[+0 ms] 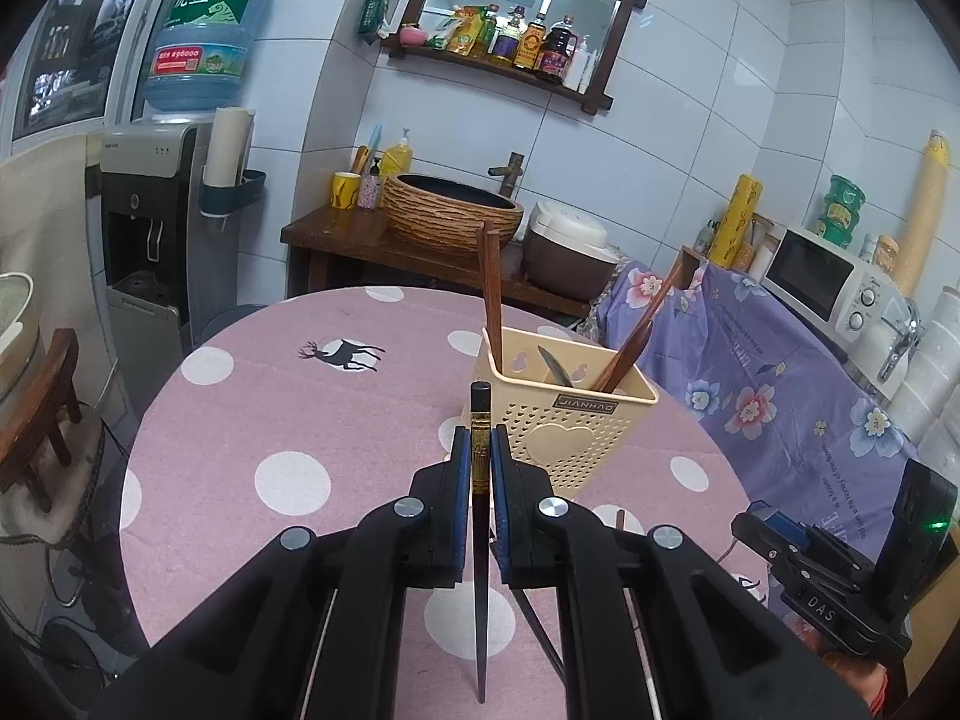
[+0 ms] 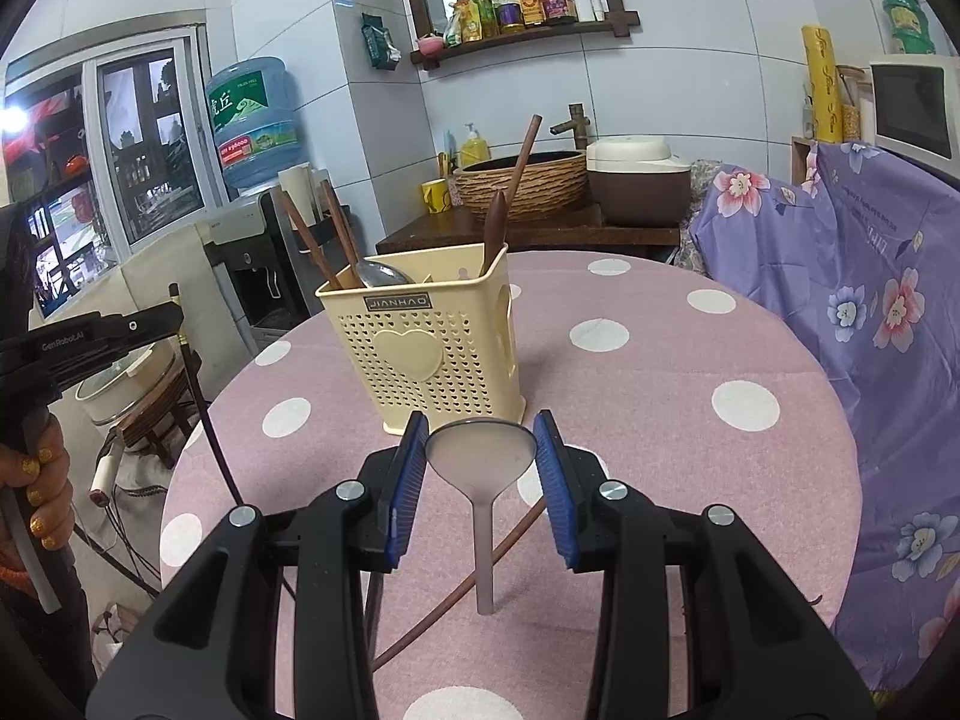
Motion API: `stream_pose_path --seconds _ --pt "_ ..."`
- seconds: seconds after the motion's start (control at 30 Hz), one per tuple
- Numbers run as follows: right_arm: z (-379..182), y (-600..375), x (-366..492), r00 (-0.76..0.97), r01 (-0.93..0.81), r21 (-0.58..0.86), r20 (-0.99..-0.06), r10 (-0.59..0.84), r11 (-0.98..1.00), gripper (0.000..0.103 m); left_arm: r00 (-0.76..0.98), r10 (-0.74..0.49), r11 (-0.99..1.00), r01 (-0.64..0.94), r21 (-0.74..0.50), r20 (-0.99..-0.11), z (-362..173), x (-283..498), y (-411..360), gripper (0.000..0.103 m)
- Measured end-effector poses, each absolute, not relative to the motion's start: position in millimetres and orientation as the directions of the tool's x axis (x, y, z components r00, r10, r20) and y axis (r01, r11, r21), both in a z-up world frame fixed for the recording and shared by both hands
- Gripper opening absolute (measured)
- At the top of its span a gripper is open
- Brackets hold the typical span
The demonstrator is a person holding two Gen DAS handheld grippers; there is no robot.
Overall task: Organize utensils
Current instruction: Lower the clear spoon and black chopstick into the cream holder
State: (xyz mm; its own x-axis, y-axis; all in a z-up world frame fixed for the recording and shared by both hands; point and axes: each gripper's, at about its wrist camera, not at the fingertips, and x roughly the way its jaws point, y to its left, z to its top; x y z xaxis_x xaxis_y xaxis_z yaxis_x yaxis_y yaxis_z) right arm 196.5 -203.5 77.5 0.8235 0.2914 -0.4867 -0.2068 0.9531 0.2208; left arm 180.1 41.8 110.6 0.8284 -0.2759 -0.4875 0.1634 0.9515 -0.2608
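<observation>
My left gripper (image 1: 480,450) is shut on a dark chopstick (image 1: 480,570) with a gold band, held upright above the pink dotted table, just in front of the cream utensil basket (image 1: 576,420). The basket holds wooden chopsticks (image 1: 491,294), a metal spoon and a wooden spoon. My right gripper (image 2: 480,444) grips a metal spoon (image 2: 483,456) by its bowl, handle pointing down toward me, above the table in front of the basket (image 2: 432,354). The left gripper (image 2: 150,321) with its chopstick also shows at the left of the right wrist view.
A brown chopstick (image 2: 468,588) lies on the pink tablecloth (image 2: 660,420) under my right gripper. A purple flowered cloth (image 2: 870,330) covers furniture to the right. Behind the table stand a wooden counter with a woven basin (image 1: 450,216), a rice cooker and a water dispenser.
</observation>
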Motion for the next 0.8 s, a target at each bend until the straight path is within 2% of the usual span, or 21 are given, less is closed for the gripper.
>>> stream_pose_path --seconds 0.17,0.27,0.4,0.6,0.7,0.8 --pt "89.4 -203.5 205.2 0.817 -0.245 0.249 -0.468 0.338 0.937 0.037 0.833 -0.297 0.946 0.192 -0.259 -0.467 127.0 183.6 42.2 0.008" --pt "112.3 -199.3 216.6 0.818 -0.284 0.246 -0.442 0.368 0.927 0.037 0.849 -0.312 0.942 0.22 -0.251 -0.427 155.6 188.2 38.5 0.008" --pt "162.4 -192.0 235.0 0.845 -0.324 0.206 -0.376 0.38 0.923 0.037 0.876 -0.321 0.94 0.248 -0.234 -0.359 210.6 201.2 29.0 0.008" --pt "237.1 -181.2 275.6 0.886 -0.323 0.173 -0.29 0.362 0.93 0.037 0.925 -0.253 0.963 0.212 -0.169 -0.283 273.8 234.0 5.7 0.008" --pt "243.3 -176.0 296.0 0.895 -0.302 0.176 -0.285 0.342 0.937 0.037 0.934 -0.224 0.971 0.19 -0.144 -0.279 275.4 248.7 -2.8 0.008" --pt "223.1 -171.2 313.0 0.904 -0.259 0.16 -0.306 0.297 0.953 0.037 0.923 -0.211 0.974 0.172 -0.144 -0.321 252.1 264.9 -7.0 0.008"
